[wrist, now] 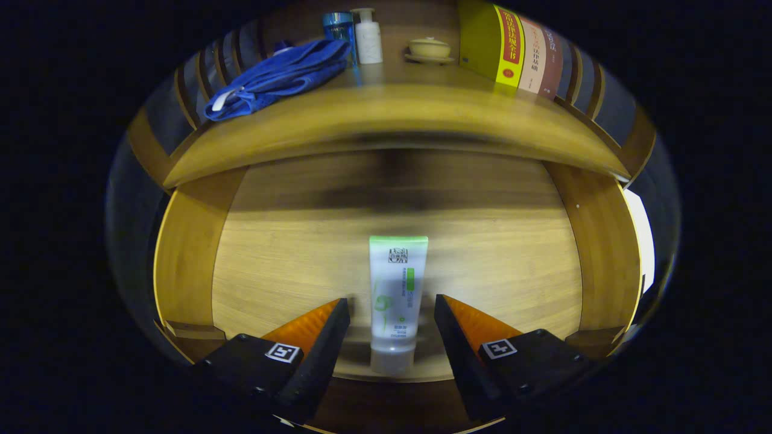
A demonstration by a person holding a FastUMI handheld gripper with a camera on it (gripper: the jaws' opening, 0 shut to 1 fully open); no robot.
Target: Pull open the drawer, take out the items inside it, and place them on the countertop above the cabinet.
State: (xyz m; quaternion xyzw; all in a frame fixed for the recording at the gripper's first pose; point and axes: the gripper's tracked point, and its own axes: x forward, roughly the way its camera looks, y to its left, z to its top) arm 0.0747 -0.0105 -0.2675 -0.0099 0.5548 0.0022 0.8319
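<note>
A: What lay on the countertop [386,114], starting from the left?

B: A blue towel [280,75] was bunched up at the left end. Just to its right stood a blue bottle [338,27] and a white pump bottle [368,37], close together. Further along sat a small lidded bowl on a saucer [429,49], and at the right end a row of upright books [512,48], the nearest one yellow.

A: And the drawer [187,247]?

B: It was pulled open below the countertop, its wooden floor bare except for one thing: a white tube with a green end [397,298]. It lay lengthwise in the middle, cap toward the camera, green end pointing to the back of the drawer.

A: What were the fingers doing?

B: The gripper [392,316] was spread wide, one finger on each side of the tube's lower half. There was a visible gap between each finger and the tube, so neither pressed on it.

A: Anything blurred?

B: The drawer's back part was smeared and shadowed under the countertop's edge.
</note>
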